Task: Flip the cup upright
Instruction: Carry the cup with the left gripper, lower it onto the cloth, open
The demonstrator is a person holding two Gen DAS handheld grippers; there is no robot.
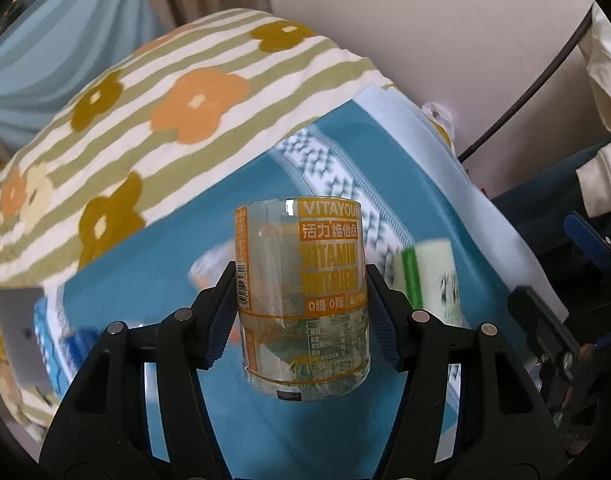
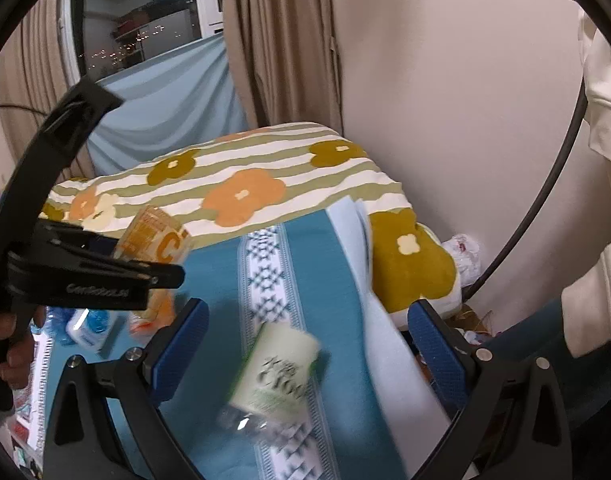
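My left gripper [image 1: 299,300] is shut on a clear plastic cup with an orange vitamin label [image 1: 301,292], held above the blue blanket [image 1: 209,264]; the cup's text reads upright. The same cup [image 2: 155,244] shows in the right wrist view, clamped in the left gripper [image 2: 117,268] at the left. My right gripper [image 2: 305,344] is open, its blue pads either side of a second clear cup with a green and white label [image 2: 277,372], which lies tilted on the blanket [image 2: 329,280]. That cup also shows blurred in the left wrist view [image 1: 429,276].
A striped flowered pillow [image 2: 241,184] lies at the far end of the bed against a white wall and beige curtain [image 2: 277,40]. Blue bottles and clutter [image 2: 85,324] sit at the left. A person's white sleeve [image 2: 597,264] is at the right.
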